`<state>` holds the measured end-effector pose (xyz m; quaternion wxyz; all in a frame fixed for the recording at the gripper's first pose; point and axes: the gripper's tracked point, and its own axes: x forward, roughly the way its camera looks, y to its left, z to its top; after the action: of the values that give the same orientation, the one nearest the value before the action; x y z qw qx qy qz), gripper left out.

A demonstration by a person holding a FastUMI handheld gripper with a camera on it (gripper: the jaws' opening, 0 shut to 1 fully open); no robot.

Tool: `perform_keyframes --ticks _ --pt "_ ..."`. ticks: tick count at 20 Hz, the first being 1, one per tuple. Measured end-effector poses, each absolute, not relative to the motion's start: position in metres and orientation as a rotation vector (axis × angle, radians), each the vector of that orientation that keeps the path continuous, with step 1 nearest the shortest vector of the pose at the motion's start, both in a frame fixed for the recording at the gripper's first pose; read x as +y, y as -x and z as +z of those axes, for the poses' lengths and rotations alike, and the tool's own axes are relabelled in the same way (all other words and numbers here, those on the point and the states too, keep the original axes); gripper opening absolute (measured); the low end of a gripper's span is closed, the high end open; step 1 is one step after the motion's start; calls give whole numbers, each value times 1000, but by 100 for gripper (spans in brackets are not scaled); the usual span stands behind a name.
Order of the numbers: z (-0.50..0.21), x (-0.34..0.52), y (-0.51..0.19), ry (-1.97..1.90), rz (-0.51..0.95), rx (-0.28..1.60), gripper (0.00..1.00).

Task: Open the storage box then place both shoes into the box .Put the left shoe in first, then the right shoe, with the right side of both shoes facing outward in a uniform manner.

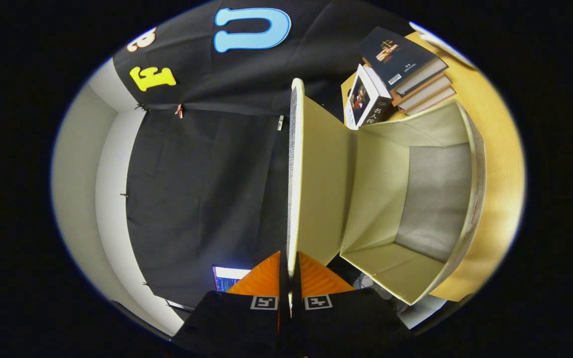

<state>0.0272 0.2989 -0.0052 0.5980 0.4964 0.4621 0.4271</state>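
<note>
The view is rolled on its side, so the wooden counter (503,164) runs down the right of the frame and the black cloth wall (207,189) takes the left and centre. A pale wall strip curves down the far left, and a lit screen (228,276) shows low, just left of the fingers.

The storage box (435,199) sits on the counter at centre right with its mouth facing the camera. Its pale inner walls and grey bottom panel are bare, and the inside is roomy, with no shoe in it. The lid (316,184) is swung open and stands edge-on up the middle of the frame, its thin rim forming a long line from the fingers to just under the upper centre. Left of that rim there is open air before the cloth; right of it, the lid's inner face leads into the box.

The tool (290,286) is at bottom centre, its two fingers nearly together and clamped on the lid's lower edge, one finger on each face.

A stack of books (406,69) lies on the counter at upper right, just past the box's far corner, with one book leaning against it.
</note>
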Motion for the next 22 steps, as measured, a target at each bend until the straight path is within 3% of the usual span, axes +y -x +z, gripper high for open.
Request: perform_keyframes --ticks 13,22 --pt "23 348 -38 -1101 1006 1053 5" --pt "26 456 -50 -1001 1078 1040 5"
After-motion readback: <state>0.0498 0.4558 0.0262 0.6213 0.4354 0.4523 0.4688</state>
